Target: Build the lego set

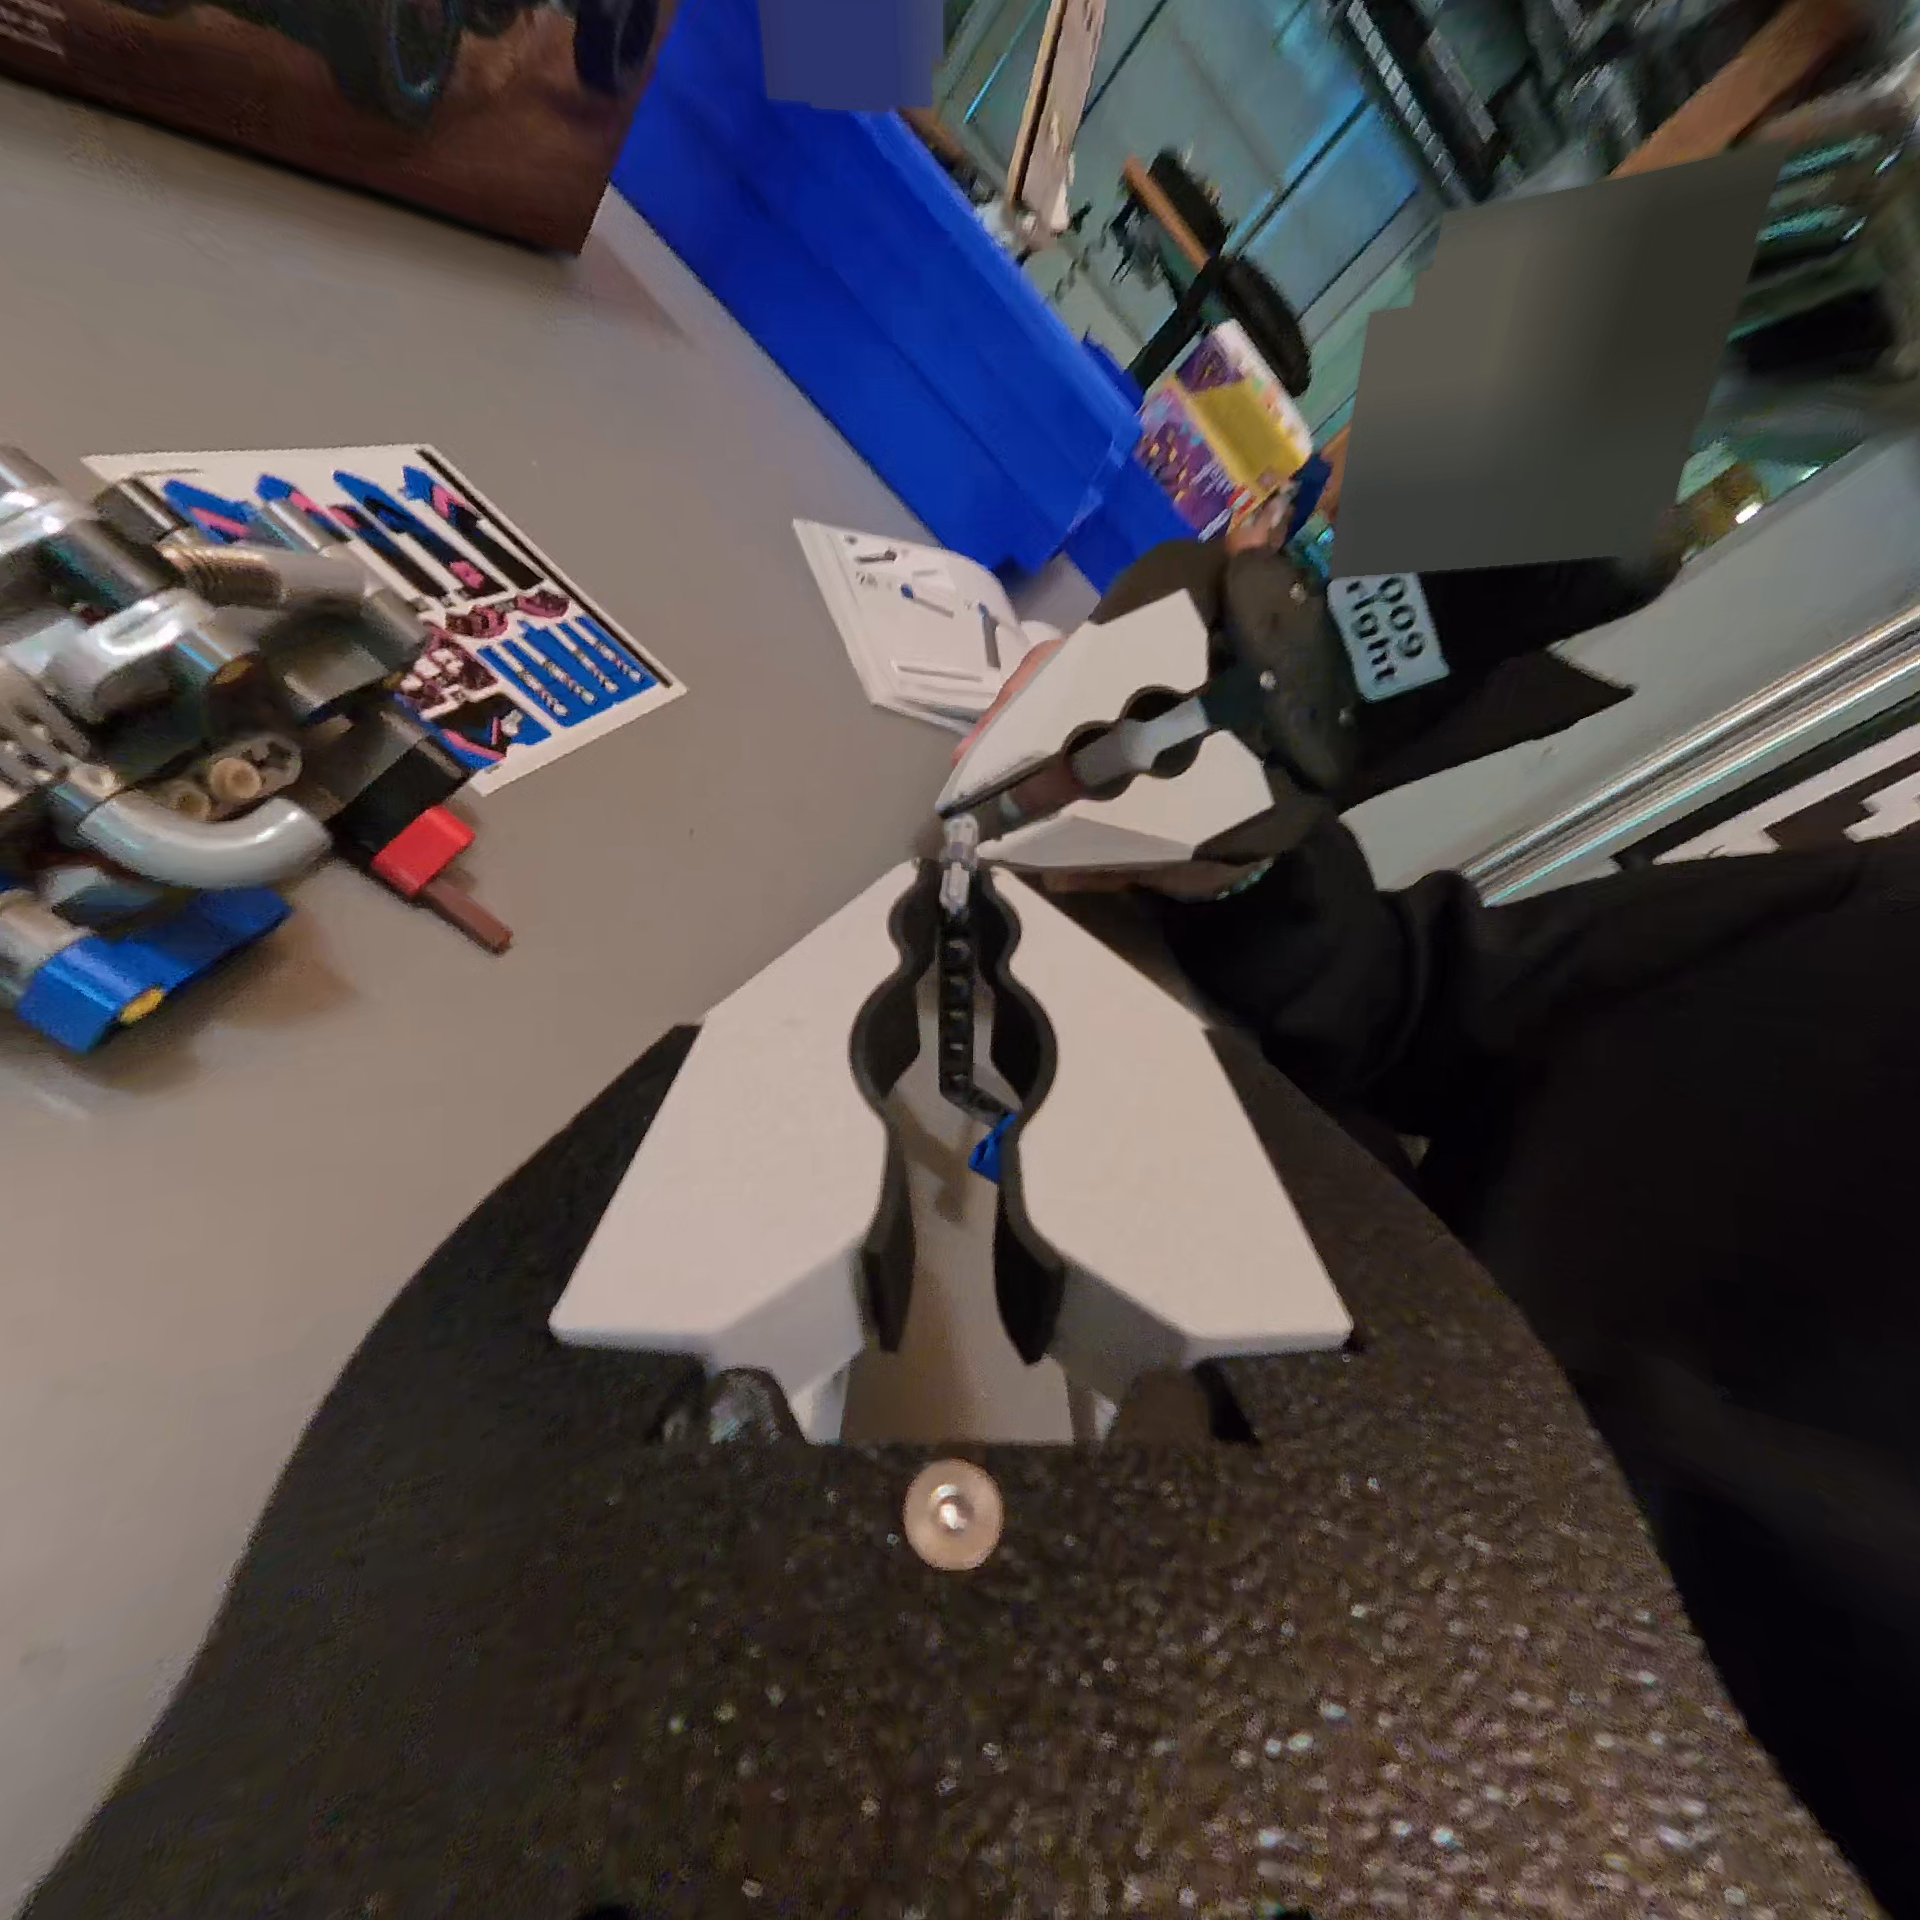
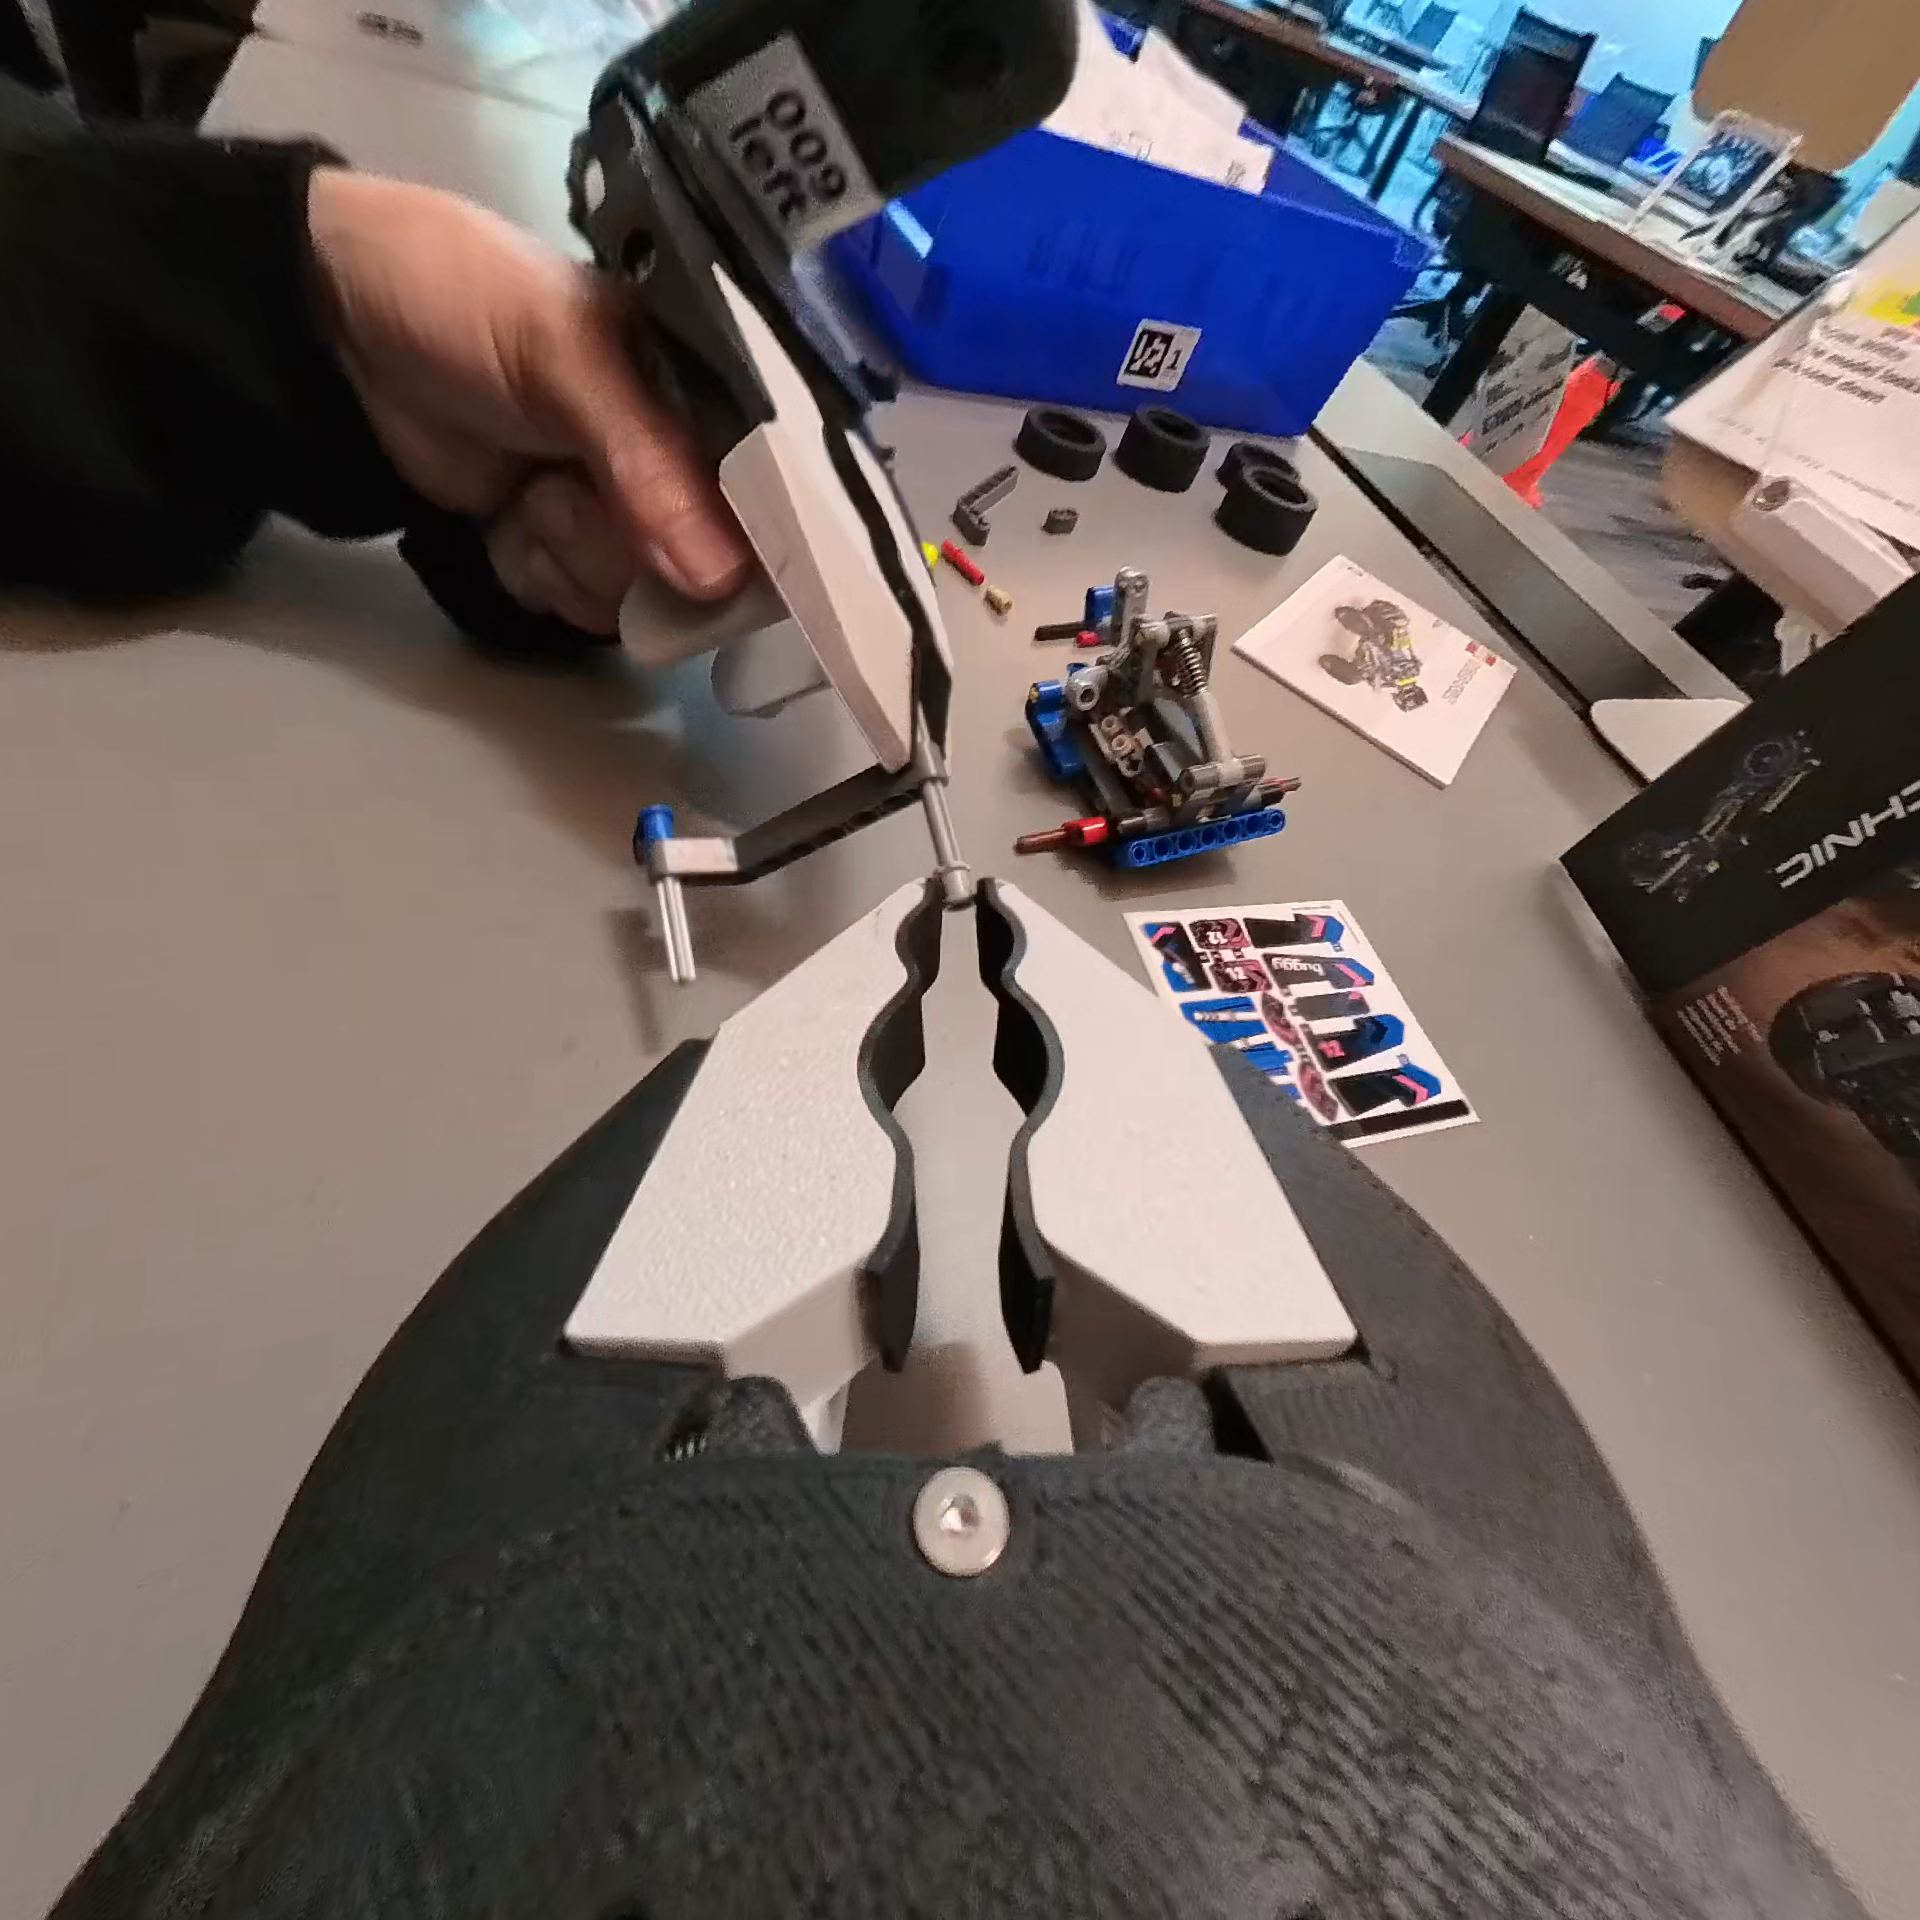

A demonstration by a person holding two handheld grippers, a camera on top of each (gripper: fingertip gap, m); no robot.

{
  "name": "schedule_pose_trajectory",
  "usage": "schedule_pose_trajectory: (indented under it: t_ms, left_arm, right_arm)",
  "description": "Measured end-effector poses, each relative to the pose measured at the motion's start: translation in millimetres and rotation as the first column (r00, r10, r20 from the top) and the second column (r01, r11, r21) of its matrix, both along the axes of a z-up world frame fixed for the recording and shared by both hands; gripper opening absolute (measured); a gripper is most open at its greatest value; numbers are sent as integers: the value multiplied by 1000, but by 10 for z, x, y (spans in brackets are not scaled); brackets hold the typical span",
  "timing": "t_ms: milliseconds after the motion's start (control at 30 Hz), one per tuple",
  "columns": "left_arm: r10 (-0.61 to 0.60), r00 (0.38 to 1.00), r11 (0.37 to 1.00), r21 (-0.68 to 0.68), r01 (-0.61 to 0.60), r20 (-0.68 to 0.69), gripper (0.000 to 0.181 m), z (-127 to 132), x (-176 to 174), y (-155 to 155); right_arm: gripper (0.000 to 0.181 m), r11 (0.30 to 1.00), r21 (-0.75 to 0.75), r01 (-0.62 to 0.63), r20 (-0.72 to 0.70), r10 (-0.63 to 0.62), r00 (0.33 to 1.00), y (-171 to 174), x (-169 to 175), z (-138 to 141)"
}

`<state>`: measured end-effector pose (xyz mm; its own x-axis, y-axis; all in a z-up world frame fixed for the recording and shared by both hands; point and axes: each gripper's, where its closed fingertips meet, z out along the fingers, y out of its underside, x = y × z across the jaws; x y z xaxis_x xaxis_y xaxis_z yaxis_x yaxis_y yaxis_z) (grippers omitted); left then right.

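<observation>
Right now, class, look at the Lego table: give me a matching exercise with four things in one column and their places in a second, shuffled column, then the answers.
Things
1. black beam
2. grey axle
3. sticker sheet
4. black tyres

Places
A. on the table in front of the blue bin
B. flat on the table near the box
C. clamped in the left gripper
D. pinched at the tips of the right gripper

Pairs: 1-C, 2-D, 3-B, 4-A

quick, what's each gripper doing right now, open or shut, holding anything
Left gripper: shut on the black beam of a small subassembly.
Right gripper: shut on the end of the grey axle that runs through that beam.
</observation>
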<state>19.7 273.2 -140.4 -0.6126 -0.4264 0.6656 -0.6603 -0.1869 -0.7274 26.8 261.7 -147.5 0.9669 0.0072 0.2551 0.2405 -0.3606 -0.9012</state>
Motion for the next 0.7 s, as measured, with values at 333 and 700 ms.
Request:
schedule_pose_trajectory:
  t_ms: [333, 700]
  left_arm:
    - [-10, 998, 988, 152, 0, 64, 4, 5, -34, -22]
    - [-35, 997, 996, 80, 40, -66, 4, -100, -91, -21]
  right_arm:
    - [5, 1000, 30, 9, 140, -13, 990, -8, 15, 76]
    - [5, 992, -122, 32, 614, 50, 788, -2, -37, 21]
